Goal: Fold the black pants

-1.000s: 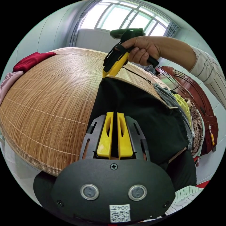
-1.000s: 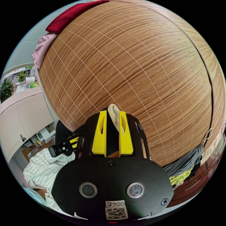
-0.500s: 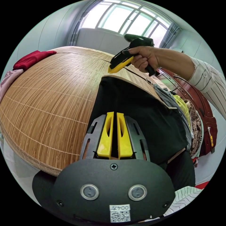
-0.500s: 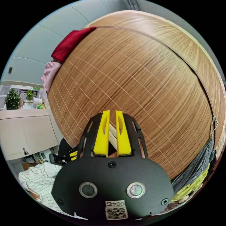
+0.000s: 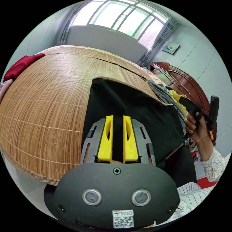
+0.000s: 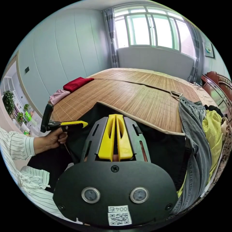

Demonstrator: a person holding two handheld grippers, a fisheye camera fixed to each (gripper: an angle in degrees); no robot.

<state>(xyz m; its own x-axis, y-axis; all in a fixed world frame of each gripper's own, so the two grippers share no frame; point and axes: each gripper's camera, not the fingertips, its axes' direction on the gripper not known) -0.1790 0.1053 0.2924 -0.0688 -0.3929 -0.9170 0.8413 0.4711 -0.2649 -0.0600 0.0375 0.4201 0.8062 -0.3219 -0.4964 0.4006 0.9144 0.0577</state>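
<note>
We cannot see the whole of the black pants (image 5: 135, 111): their near end drops over the bed edge and behind the gripper bodies, so the way they are folded stays unclear. The clothes heap at the right edge of the bed is partly cut off by the lens rim, and we cannot count every piece in it.

We count one pair of black pants, spread flat on the bamboo mat (image 5: 48, 96) near the mat's close edge, with a pale lining strip along their far edge. We count two grippers and two folded garments at the mat's far corner, a red one (image 6: 77, 83) and a pink one (image 6: 59, 95). In the heap we make out grey jeans (image 6: 193, 135) and a yellow-green garment (image 6: 213, 130).

In the left gripper view, the left gripper (image 5: 117, 120) points toward 12 o'clock over the pants. Its yellow jaws stand slightly apart with dark cloth seen through the gap; we cannot tell if they pinch it. The right gripper (image 5: 181, 99) sits at 3 o'clock in a hand (image 5: 199, 128), by the pants' edge.

In the right gripper view, the right gripper (image 6: 115, 118) has its jaws pressed together, holding nothing, above the pants. The left gripper (image 6: 82, 124) appears at 9 o'clock, held over the black cloth.
</note>
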